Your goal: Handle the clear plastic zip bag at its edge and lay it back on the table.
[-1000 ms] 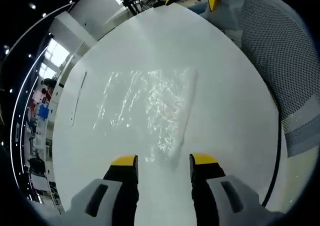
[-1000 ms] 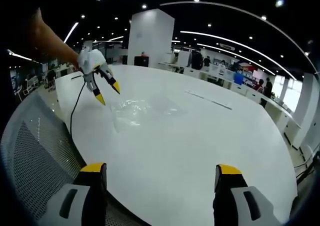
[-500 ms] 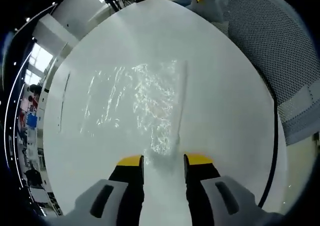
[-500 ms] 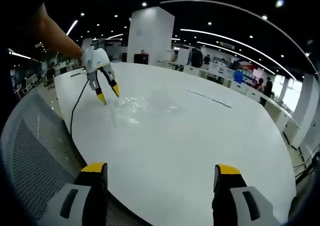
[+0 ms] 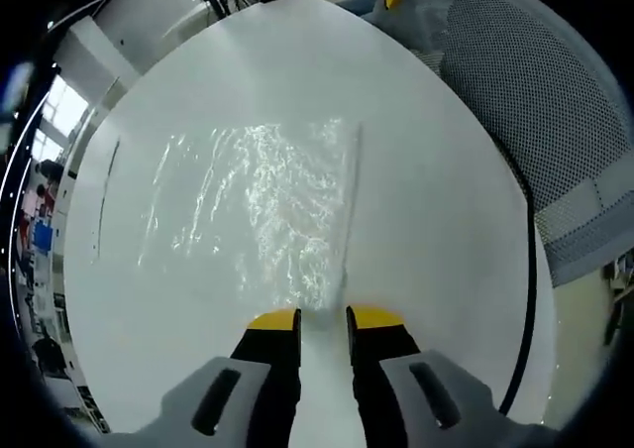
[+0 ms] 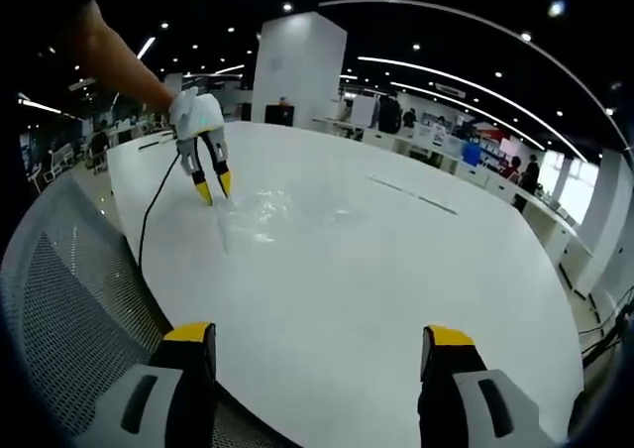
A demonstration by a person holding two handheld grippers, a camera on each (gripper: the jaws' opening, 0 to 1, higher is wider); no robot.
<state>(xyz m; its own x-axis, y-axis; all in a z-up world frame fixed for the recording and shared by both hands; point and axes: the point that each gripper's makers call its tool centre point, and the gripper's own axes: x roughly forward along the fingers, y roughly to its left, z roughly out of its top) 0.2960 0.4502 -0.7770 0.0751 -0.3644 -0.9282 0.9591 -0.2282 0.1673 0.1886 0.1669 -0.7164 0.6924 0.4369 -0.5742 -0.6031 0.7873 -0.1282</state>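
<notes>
So the big white table (image 5: 446,230) is taking up most of both views, and I'm using it as the anchor for everything else. Just off its edge a grey mesh chair back (image 5: 535,101) is sitting, right up against the table's rim; in the right gripper view that same mesh (image 6: 69,309) is running along the table's near-left edge. A thin black cable (image 6: 151,210) is trailing down across the table's edge toward the chair.

The clear plastic zip bag (image 5: 258,210) is lying flat on the tabletop, crinkly and catching a lot of glare, with its straight zip strip running along one side. In the right gripper view the bag (image 6: 272,215) is sitting on the table's far-left part, not far from the rim.

The left gripper (image 5: 322,319) is coming in over the table right at the bag's near edge, its yellow-tipped jaws standing close together with a narrow gap, at the corner by the zip strip. Can't tell if they're actually pinching plastic. From the other side it (image 6: 211,184) is pointing down at the bag's edge, a person's arm behind it.

The right gripper (image 6: 322,334) is hanging over the table's near rim, jaws spread wide apart, gripping nothing, well away from the bag.
</notes>
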